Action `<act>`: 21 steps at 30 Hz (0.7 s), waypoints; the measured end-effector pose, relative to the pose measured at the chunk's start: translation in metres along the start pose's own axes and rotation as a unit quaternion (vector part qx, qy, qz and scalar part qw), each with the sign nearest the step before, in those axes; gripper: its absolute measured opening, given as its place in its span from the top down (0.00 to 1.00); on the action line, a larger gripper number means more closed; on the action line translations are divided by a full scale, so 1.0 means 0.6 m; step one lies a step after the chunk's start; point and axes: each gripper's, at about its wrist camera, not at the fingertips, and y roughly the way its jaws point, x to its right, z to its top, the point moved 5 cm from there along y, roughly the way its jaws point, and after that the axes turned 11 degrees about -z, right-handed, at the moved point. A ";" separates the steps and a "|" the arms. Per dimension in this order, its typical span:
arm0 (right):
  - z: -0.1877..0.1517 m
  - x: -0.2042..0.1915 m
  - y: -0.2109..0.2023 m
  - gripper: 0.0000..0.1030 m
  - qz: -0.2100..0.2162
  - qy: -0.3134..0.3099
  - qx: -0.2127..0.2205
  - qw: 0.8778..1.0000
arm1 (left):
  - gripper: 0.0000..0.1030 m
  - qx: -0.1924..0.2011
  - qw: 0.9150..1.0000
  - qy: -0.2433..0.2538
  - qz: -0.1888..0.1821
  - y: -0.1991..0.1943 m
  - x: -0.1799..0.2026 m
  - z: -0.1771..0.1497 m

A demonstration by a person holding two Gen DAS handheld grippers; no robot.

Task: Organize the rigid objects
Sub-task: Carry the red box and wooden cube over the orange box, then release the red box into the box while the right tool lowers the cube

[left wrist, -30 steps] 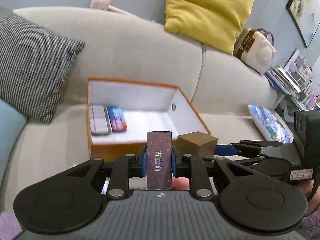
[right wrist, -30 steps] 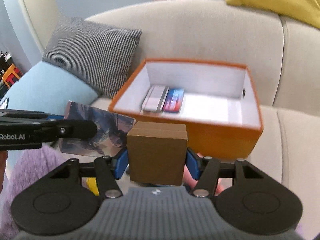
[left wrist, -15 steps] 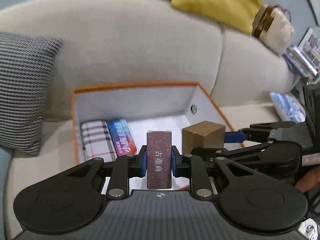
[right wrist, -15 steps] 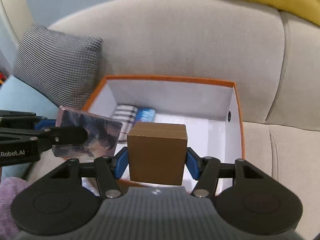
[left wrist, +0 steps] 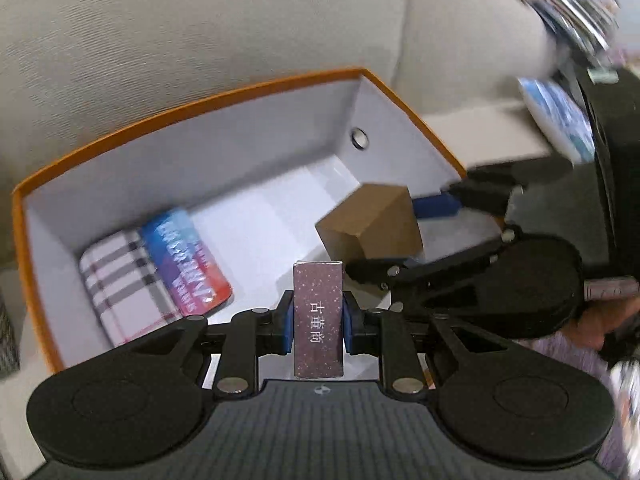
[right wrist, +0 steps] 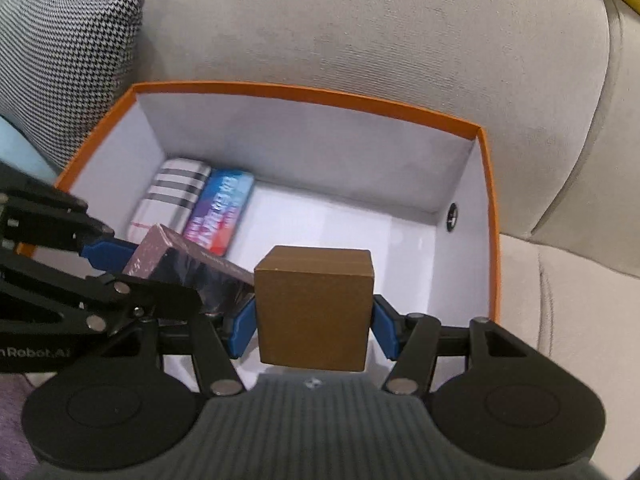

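Observation:
An orange box (left wrist: 192, 104) with a white inside sits on the sofa; it also shows in the right wrist view (right wrist: 304, 94). Inside at its left lie a plaid case (left wrist: 120, 280) and a blue-red case (left wrist: 184, 256). My left gripper (left wrist: 318, 316) is shut on a dark purple flat box (left wrist: 318, 320) held on edge over the box's near side. My right gripper (right wrist: 314, 320) is shut on a brown cube (right wrist: 314, 308), held over the box's right half, close beside the purple box (right wrist: 188, 268).
The beige sofa back (right wrist: 360, 28) rises behind the box. A houndstooth cushion (right wrist: 60, 60) lies to its left. A blue patterned item (left wrist: 560, 120) and stacked books (left wrist: 576, 12) lie to the right.
Both grippers have moved forward and tilted down over the orange box, still holding their objects. The box's inside now fills both views.

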 end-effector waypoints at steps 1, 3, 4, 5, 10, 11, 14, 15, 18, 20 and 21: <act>0.000 0.003 0.003 0.41 -0.002 -0.004 0.000 1.000 | 0.76 -0.011 1.000 0.011 -0.002 0.007 0.003 0.002; 0.001 0.006 0.006 0.41 0.002 -0.007 0.001 1.000 | 0.76 -0.032 0.999 0.027 -0.003 0.023 0.004 0.003; 0.002 0.006 0.007 0.41 -0.002 -0.012 0.002 1.000 | 0.76 -0.036 0.999 0.033 0.000 0.029 0.002 0.003; 0.001 0.007 0.006 0.41 -0.009 -0.019 0.004 1.000 | 0.75 -0.039 0.998 0.041 0.006 0.035 0.000 0.004; 0.012 0.017 0.015 0.41 -0.027 -0.020 0.010 0.999 | 0.75 -0.027 0.997 0.067 0.028 0.043 -0.008 0.019; 0.015 0.019 0.016 0.41 -0.025 -0.019 0.011 0.999 | 0.75 -0.026 0.996 0.080 0.043 0.045 -0.009 0.022; 0.020 0.022 0.017 0.41 -0.036 -0.022 0.017 0.999 | 0.75 -0.014 0.994 0.093 0.057 0.048 -0.015 0.030; 0.022 0.024 0.017 0.41 -0.037 -0.020 0.019 0.999 | 0.75 -0.007 0.994 0.094 0.056 0.048 -0.016 0.030; 0.026 0.028 0.016 0.41 -0.039 -0.018 0.023 0.999 | 0.69 0.014 0.993 0.096 0.064 0.039 -0.022 0.028; 0.028 0.029 0.017 0.41 -0.037 -0.016 0.024 0.999 | 0.58 0.022 0.993 0.086 0.072 0.033 -0.029 0.027; 0.029 0.030 0.017 0.41 -0.036 -0.017 0.025 0.999 | 0.48 0.026 0.994 0.078 0.074 0.029 -0.033 0.028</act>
